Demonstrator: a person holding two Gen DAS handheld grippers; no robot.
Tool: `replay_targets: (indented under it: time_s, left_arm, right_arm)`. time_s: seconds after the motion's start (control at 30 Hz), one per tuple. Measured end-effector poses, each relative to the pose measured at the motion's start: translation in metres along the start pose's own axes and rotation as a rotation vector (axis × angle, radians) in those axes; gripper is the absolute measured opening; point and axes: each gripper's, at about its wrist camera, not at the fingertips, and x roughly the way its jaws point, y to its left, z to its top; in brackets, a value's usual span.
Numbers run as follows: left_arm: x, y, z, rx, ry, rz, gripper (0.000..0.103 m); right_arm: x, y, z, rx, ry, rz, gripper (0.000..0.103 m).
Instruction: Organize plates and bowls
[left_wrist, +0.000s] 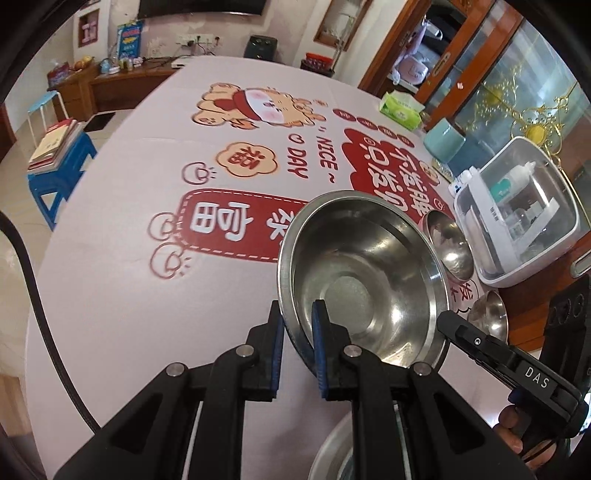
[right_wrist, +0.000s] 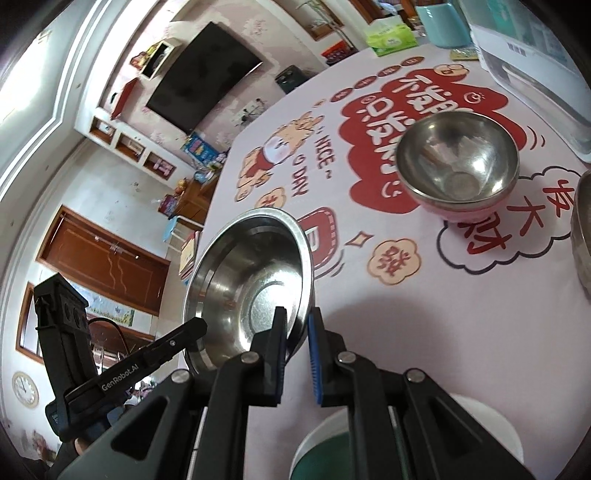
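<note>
Held the big steel bowl (left_wrist: 364, 273) up off the surface (left_wrist: 122, 295), left gripper (left_wrist: 297, 347) and right gripper (right_wrist: 297, 350) each with fingers pinched tight on its rim. Probably mid-carry; next, needed lowering gently onto the plate (right_wrist: 321, 435) below

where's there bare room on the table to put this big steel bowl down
Free: the wide tablecloth left of the big steel bowl, toward the stools. Crowded: the right side, where the pink-sided bowl, another steel bowl and the white storage box stand.
</note>
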Motion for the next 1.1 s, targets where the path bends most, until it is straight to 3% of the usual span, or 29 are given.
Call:
replay_targets:
  time_s: [0.3, 0.67, 1.1]
  left_arm:
    - [-0.049, 0.016, -0.042, -0.076, -0.067, 0.039, 0.013]
    - [-0.088, 0.038, -0.108, -0.246, -0.119, 0.116, 0.013]
    - [-0.102, 0.071, -0.183, -0.452, -0.077, 0.235, 0.013]
  right_arm:
    - [-0.013, 0.024, -0.024, -0.093, 0.053, 0.045, 0.011]
    - [-0.013, 0.049, -0.058, -0.255, 0.19, 0.101, 0.012]
    - [0.01, 0.07, -0.111, -0.432, 0.386, 0.112, 0.014]
